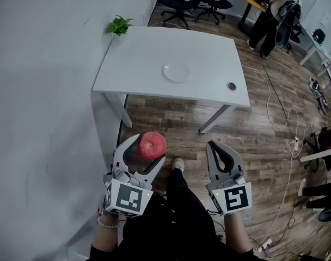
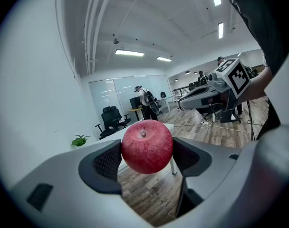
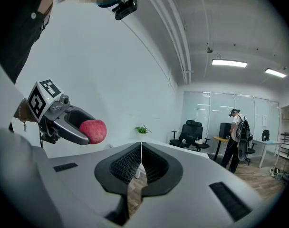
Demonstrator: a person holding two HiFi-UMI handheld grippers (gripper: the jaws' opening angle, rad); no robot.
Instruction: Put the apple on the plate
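My left gripper (image 1: 148, 148) and my right gripper (image 1: 213, 145) are the same build: pale grey plastic shells tapering to rounded tips, each lined inside with black pads (image 2: 108, 163) ribbed in a fine grid. Short black slots (image 3: 66, 166) mark the shells' upper faces. At the back of each sits a white cube (image 1: 127, 198) printed with black square markers, a small green light (image 1: 148, 193) at its corner. I wear black clothes (image 1: 171, 222), a beaded bracelet (image 1: 106, 222) on my left wrist, and a pale shoe (image 1: 178, 164).
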